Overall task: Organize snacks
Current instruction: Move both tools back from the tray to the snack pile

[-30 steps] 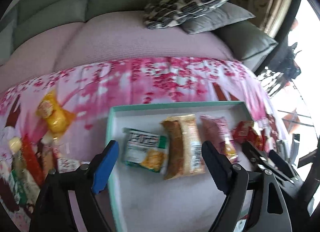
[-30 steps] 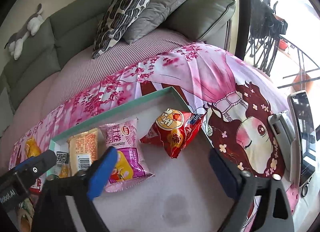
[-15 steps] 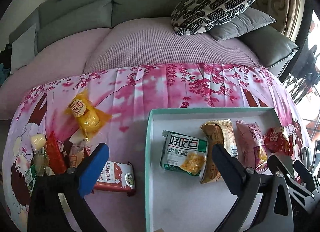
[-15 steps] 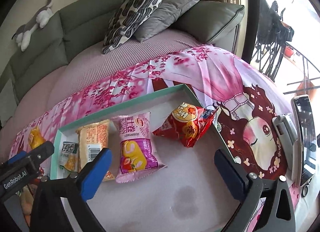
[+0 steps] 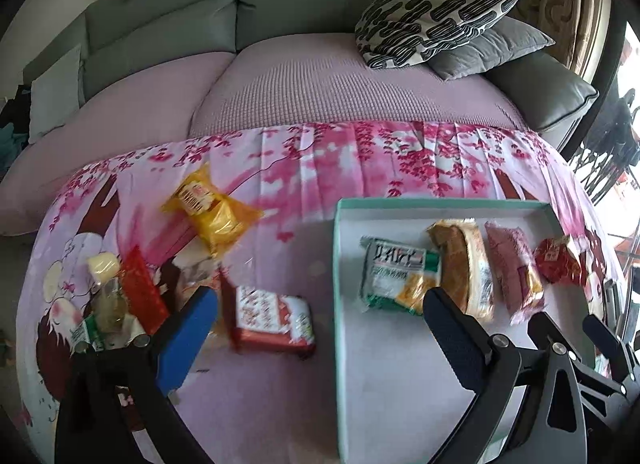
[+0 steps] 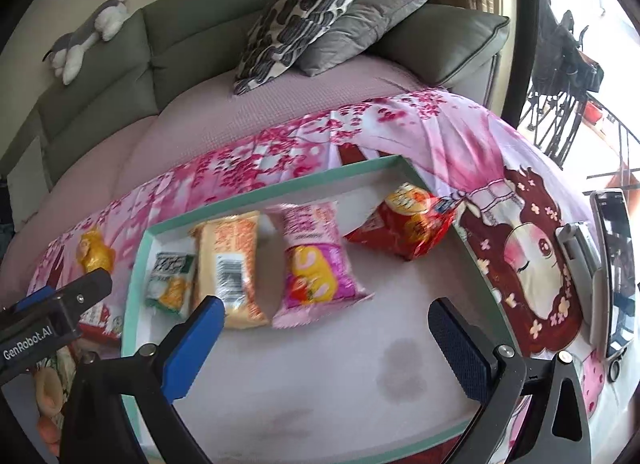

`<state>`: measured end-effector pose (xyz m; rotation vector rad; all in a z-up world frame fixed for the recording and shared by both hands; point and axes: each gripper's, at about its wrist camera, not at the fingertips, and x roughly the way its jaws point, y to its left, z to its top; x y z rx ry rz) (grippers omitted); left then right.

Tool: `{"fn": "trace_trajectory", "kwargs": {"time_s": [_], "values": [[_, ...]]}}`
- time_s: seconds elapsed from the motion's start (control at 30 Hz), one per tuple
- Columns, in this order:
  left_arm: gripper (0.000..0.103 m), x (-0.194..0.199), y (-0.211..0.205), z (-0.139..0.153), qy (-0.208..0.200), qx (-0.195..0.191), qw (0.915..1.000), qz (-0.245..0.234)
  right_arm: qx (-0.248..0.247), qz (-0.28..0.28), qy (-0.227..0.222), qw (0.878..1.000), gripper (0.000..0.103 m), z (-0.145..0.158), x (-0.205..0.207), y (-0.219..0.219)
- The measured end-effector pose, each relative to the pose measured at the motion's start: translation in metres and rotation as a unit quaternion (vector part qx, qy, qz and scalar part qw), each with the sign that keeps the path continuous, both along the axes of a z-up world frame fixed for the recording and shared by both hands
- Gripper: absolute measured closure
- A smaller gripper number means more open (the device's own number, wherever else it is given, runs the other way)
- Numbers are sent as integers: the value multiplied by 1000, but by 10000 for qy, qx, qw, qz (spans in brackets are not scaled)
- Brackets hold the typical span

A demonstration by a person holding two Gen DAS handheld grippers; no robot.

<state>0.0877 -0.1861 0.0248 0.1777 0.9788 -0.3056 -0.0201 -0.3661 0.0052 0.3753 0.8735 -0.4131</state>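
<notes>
Grey-green sofa [image 5: 168,23] fills the back of both views, its seat under a mauve textured cover [image 5: 320,91]; a patterned cushion [image 5: 436,15] leans on a grey cushion [image 5: 492,47] at the right end, and a plush toy [image 6: 88,31] lies on the backrest. In front, a pink cherry-blossom cloth [image 5: 360,155] covers the table. On it sits a shallow teal-rimmed tray [image 5: 337,256] with a white floor — four snacks in a row near its far edge: green-and-white packet [image 5: 396,276], orange-tan packet [image 6: 230,260], pink packet [image 6: 316,260], red packet [image 6: 404,223], the last one at the right wall of the tray. Outside the tray, to its left: yellow packet [image 5: 212,211] on the cloth, red-and-white packet [image 5: 268,320] just beside the tray's left rim, and a blurred cluster of small snacks [image 5: 120,300] further left. A phone [image 6: 616,268] lies on the cloth right of the tray. Left gripper [image 5: 316,328] — jaws spread wide, nothing between them, straddling the tray's left rim. Right gripper [image 6: 324,344] — likewise wide apart and empty, over the tray floor.
</notes>
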Motion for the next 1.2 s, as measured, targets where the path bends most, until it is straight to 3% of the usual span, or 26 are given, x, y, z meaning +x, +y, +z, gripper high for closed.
{"fn": "trace_trajectory", "kwargs": {"time_s": [0.63, 0.93, 1.2], "values": [[1, -23, 114, -12, 331, 0, 9946, 985, -69, 728, 29, 9973, 0, 5, 8, 82], [1, -15, 173, -13, 569, -366, 9860, 1527, -7, 1109, 124, 9938, 0, -1, 22, 115], [1, -5, 224, -20, 807, -656, 9724, 2089, -22, 1436, 122, 9896, 0, -2, 33, 144]]}}
